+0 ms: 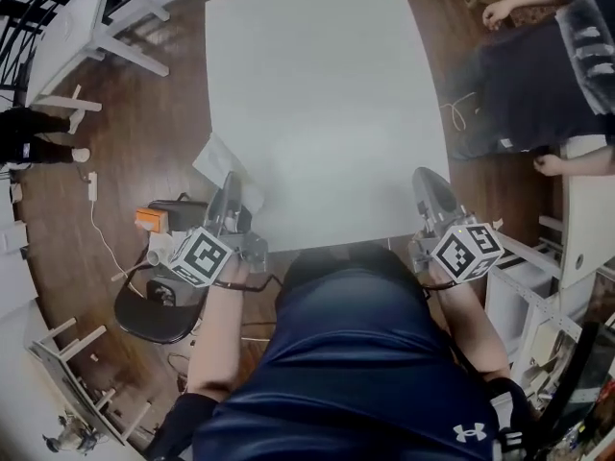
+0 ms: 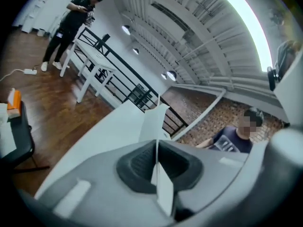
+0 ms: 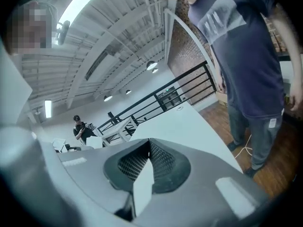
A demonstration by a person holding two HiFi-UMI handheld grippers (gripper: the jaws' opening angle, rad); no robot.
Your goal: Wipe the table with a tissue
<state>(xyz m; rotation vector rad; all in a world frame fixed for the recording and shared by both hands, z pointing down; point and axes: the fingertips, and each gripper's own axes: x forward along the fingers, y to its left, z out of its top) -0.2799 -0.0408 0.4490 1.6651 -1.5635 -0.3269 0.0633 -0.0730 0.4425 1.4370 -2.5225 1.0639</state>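
My left fingers (image 1: 228, 197) clench the tissue (image 1: 218, 159) at the near-left corner of the counter (image 1: 317, 94), poised for wiping (right fingers (image 1: 429, 196) closed on nothing, idle).

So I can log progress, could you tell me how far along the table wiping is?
Done: left gripper is shut on the tissue. In hand: it holds the tissue beside the table, off its left edge. Left: all the wiping, it seems. Right gripper is shut, empty.
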